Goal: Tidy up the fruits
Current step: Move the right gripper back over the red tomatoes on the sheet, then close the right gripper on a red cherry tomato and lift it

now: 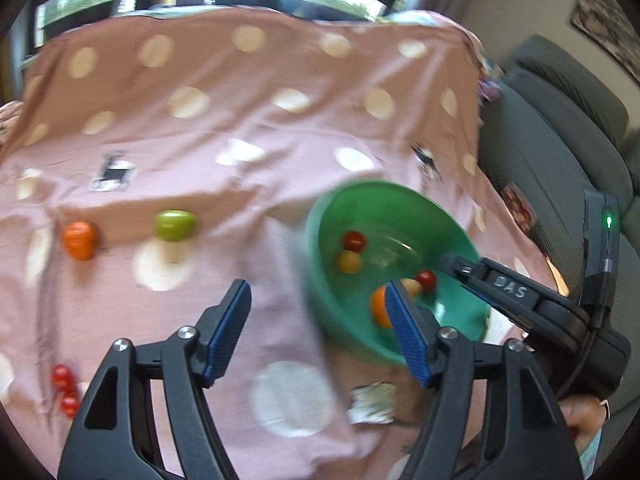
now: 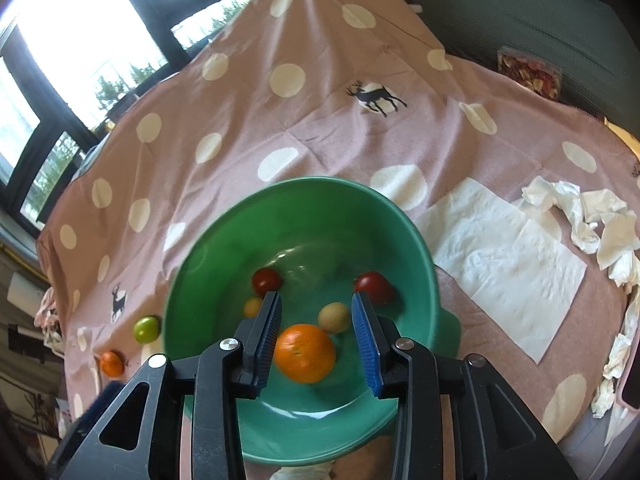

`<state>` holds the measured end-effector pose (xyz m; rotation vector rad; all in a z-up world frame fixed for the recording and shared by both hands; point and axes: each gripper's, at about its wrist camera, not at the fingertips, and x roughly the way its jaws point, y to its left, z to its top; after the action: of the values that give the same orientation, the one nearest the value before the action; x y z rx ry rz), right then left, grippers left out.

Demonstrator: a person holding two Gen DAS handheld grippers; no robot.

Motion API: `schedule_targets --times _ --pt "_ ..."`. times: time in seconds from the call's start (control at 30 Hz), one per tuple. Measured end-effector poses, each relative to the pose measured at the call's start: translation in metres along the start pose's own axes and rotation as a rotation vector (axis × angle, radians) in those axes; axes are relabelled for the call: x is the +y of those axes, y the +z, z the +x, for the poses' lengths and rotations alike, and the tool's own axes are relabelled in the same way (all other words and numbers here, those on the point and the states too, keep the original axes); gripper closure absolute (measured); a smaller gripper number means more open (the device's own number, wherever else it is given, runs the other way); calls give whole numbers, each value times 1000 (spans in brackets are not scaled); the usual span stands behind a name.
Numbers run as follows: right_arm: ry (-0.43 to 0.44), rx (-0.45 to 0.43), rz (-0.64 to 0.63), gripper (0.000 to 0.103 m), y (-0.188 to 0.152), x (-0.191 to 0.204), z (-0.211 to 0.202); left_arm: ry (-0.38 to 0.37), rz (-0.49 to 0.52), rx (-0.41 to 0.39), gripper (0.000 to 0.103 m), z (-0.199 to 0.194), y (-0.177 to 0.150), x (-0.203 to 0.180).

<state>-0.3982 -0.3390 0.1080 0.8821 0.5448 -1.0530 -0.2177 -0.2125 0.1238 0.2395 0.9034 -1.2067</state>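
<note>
The right gripper (image 2: 316,336) hangs over the round green plastic bowl (image 2: 208,264), jaws slightly apart around the orange (image 2: 306,354) without pressing it; I judge it a release, best finished by lifting straight up clear of the rim. The left gripper (image 1: 316,332) is wide open and empty, near the bowl's left edge. The bowl also holds two red cherry tomatoes (image 2: 267,279) and two small yellowish fruits (image 2: 334,317). On the pink dotted cloth (image 1: 240,112), far left, lie a green fruit (image 1: 175,225), a second orange fruit (image 1: 80,240) and, nearer, red tomatoes (image 1: 64,378).
</note>
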Motion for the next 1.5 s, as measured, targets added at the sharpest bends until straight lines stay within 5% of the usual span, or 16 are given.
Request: schedule_targets --times 0.3,0.6,1.1,1.5 --pt "93 15 -114 62 -10 42 -6 193 -227 -126 26 -66 -20 103" --pt "220 93 -310 56 -38 110 -3 255 -459 -160 26 -90 -34 187" --pt "524 425 -591 56 -136 225 44 270 -580 -148 26 -102 -45 229" --pt "538 608 -632 68 -180 258 84 278 -624 -132 28 -105 -49 239"
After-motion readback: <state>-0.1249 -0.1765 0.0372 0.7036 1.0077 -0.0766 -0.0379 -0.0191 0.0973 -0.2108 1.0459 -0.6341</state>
